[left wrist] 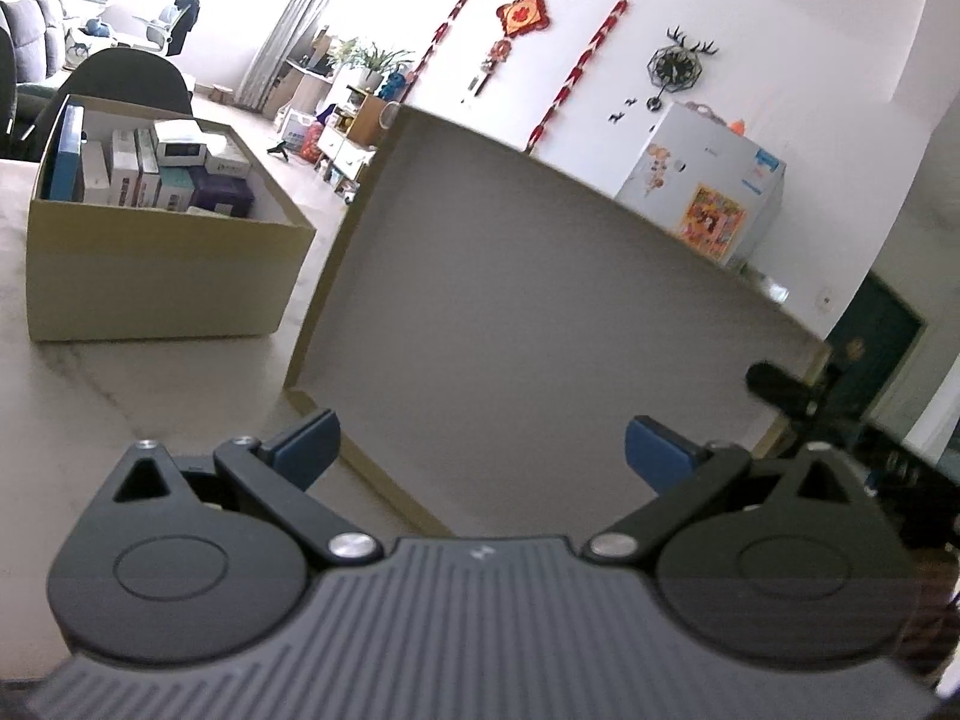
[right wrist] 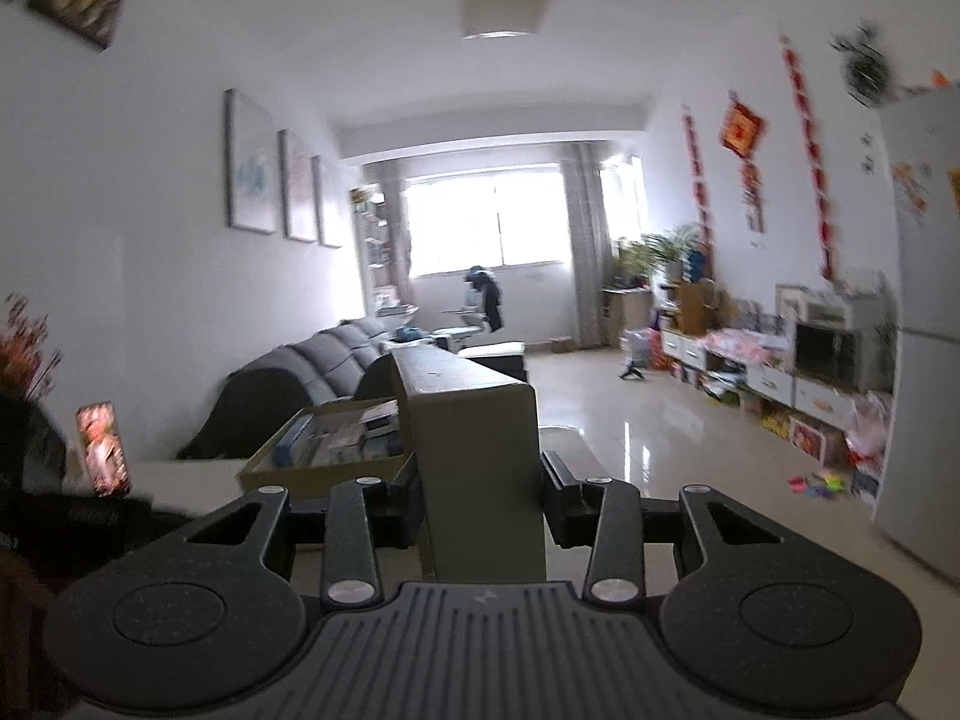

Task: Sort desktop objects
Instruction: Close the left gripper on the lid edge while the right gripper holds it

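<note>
Tabletop (left wrist: 150, 396): right gripper (right wrist: 480, 501) clamps tilted box lid (right wrist: 474, 432), blurry; left gripper (left wrist: 480, 450) apart, w/ nothing between.

Left wrist view: filled box (left wrist: 162, 264) sits on the desk (left wrist: 120, 408), far left. Small cartons (left wrist: 150, 165) stand packed inside it. Box lid (left wrist: 540, 330) stands tilted to its right, just beside it, nearer the camera. Fridge (left wrist: 714, 180) behind lid. Right wrist view: lid (right wrist: 474, 450) edge-on between right gripper (right wrist: 480, 498) fingers, filled box (right wrist: 324, 450) to its left.
</note>
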A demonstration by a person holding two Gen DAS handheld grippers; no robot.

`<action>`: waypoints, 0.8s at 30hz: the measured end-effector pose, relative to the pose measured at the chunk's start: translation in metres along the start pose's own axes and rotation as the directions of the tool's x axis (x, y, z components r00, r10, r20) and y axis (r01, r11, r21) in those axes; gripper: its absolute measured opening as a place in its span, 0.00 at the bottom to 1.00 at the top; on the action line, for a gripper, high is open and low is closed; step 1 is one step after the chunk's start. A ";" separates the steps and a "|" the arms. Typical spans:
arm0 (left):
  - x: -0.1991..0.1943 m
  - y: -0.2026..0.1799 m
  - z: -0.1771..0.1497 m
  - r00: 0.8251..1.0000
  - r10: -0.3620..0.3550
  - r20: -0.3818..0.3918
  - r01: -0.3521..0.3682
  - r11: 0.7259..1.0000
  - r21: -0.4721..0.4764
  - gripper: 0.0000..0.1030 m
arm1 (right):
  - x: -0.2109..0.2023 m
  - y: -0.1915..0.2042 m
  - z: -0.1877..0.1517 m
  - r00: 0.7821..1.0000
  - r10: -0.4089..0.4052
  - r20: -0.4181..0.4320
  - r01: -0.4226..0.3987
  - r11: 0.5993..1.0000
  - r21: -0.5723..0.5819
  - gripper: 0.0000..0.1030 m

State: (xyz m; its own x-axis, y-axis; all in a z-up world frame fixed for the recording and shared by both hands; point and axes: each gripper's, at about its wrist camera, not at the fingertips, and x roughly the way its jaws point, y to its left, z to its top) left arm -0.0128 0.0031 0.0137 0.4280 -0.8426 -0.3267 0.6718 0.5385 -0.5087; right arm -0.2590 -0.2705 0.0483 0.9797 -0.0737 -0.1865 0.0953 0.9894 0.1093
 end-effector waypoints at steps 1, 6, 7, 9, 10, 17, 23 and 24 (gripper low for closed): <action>-0.001 0.000 0.001 1.000 -0.006 0.005 0.006 1.000 -0.002 1.00 | -0.001 0.005 -0.001 1.000 0.011 -0.001 -0.011 1.000 -0.016 0.41; -0.008 -0.002 0.004 0.999 -0.035 0.030 0.035 0.999 -0.010 1.00 | -0.001 0.020 -0.005 0.997 0.078 -0.025 -0.079 0.996 -0.036 0.42; -0.009 -0.003 0.005 0.999 -0.042 0.034 0.042 0.999 -0.013 1.00 | -0.001 0.023 -0.005 0.996 0.080 -0.029 -0.081 0.996 -0.040 0.42; -0.011 -0.004 0.007 0.997 -0.060 0.046 0.061 0.998 -0.018 1.00 | -0.002 0.029 -0.006 0.996 0.087 -0.034 -0.088 0.995 -0.051 0.42; -0.012 -0.004 0.008 0.997 -0.065 0.051 0.066 0.998 -0.019 1.00 | -0.002 0.033 -0.006 0.995 0.089 -0.035 -0.090 0.994 -0.058 0.42; -0.025 -0.005 0.020 0.991 -0.093 0.099 0.095 0.995 -0.024 1.00 | -0.005 0.062 -0.006 0.995 0.097 -0.037 -0.102 0.982 -0.158 0.43; -0.033 -0.008 0.028 0.984 -0.117 0.133 0.120 0.993 -0.020 1.00 | -0.006 0.086 -0.007 0.987 0.150 -0.059 -0.159 0.963 -0.218 0.45; -0.033 -0.009 0.029 0.984 -0.122 0.130 0.125 0.992 -0.018 1.00 | -0.006 0.090 -0.008 0.985 0.160 -0.064 -0.170 0.958 -0.229 0.46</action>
State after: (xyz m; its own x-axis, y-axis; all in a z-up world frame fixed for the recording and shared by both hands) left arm -0.0155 0.0256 0.0523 0.4180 -0.8950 -0.1558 0.7089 0.4286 -0.5602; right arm -0.2580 -0.1800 0.0512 0.9691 0.0936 -0.2283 -0.1159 0.9895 -0.0866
